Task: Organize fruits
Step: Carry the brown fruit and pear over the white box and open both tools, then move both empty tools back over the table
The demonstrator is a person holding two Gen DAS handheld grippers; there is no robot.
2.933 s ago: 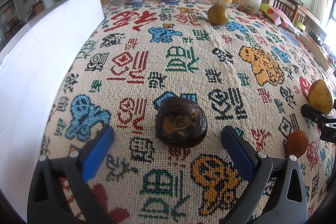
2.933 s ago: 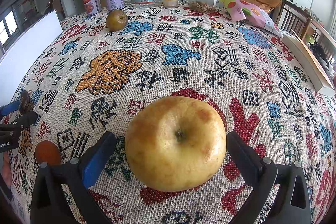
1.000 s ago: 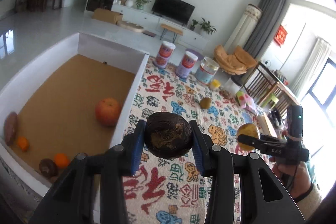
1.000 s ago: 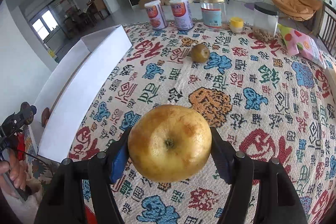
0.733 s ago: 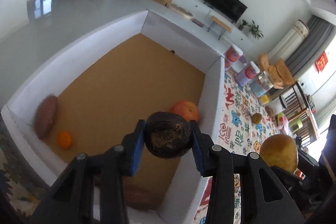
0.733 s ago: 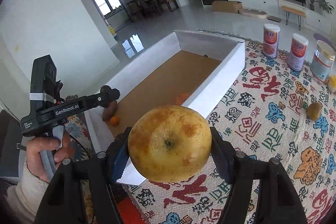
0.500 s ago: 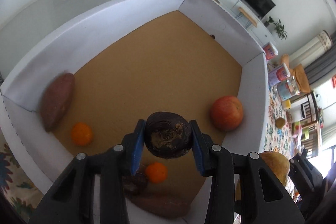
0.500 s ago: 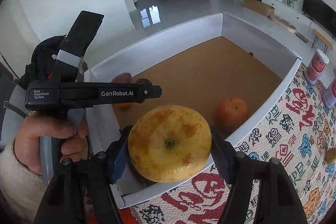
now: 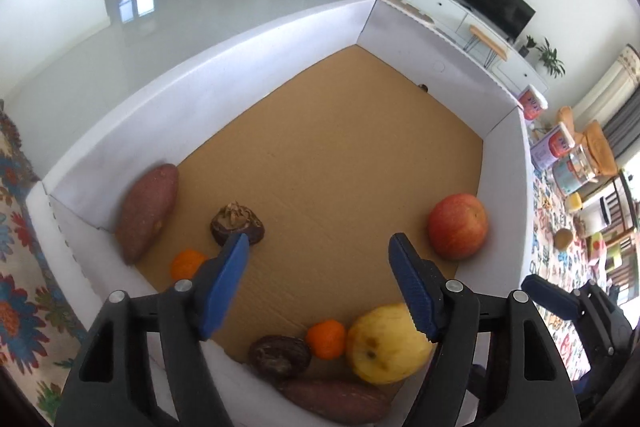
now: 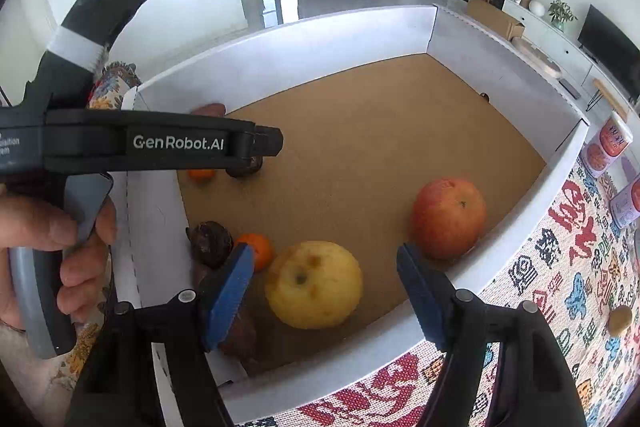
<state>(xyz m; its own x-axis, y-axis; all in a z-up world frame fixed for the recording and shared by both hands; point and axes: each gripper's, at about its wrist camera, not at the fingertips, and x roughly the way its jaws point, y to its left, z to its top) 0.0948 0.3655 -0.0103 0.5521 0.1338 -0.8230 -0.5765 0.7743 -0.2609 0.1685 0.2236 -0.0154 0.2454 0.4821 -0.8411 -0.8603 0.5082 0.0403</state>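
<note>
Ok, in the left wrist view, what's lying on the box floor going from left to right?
Sweet potato → brown dark fruit → yellow apple → red apple.

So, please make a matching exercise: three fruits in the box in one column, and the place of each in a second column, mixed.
Things:
1. red apple
2. yellow apple
3. sweet potato

Places:
A. in the box corner, against the white wall
B. between the open fingers of the right hand-held gripper, on the floor of the box
C. alone beside the wall next to the patterned cloth

Pairs: 1-C, 2-B, 3-A
</note>
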